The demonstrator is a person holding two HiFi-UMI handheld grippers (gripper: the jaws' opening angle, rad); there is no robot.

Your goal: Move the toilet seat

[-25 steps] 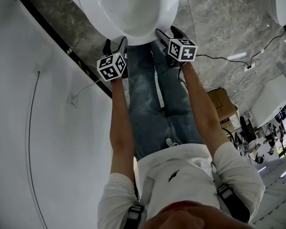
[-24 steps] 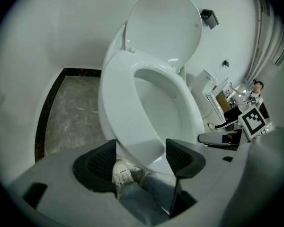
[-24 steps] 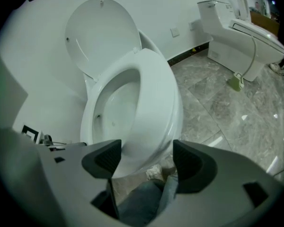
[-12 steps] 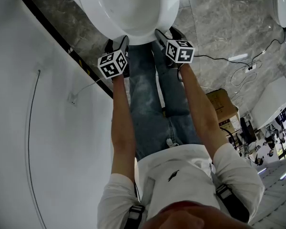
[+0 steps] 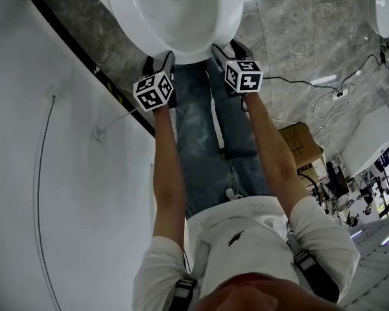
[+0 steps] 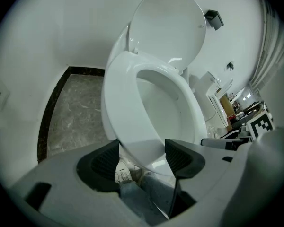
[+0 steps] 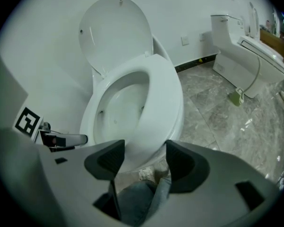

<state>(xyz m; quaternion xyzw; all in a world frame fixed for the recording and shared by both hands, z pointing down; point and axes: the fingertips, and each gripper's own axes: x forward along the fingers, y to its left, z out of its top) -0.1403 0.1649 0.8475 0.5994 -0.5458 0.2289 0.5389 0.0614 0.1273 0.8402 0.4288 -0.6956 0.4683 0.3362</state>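
Though spread wide and clamping nothing, left gripper (image 6: pixel 142 148) jaws: two ribbed dark pads (image 6: pixel 104 162), front rim of toilet seat (image 6: pixel 123 93) in the gap.
Jaws of right gripper (image 7: pixel 145 149): equally wide, two dark pads, same rim between, unclamped.
Toilet seat: one glossy white oval ring, over the bowl (image 7: pixel 118 108), just ahead of both grippers.
Lid (image 6: pixel 165 25): one, smooth, rounded, upright against the wall (image 6: pixel 61 22).
Floor (image 7: pixel 217 112): polished grey veined stone.
Second toilet (image 7: pixel 246 51): one, white, well apart.
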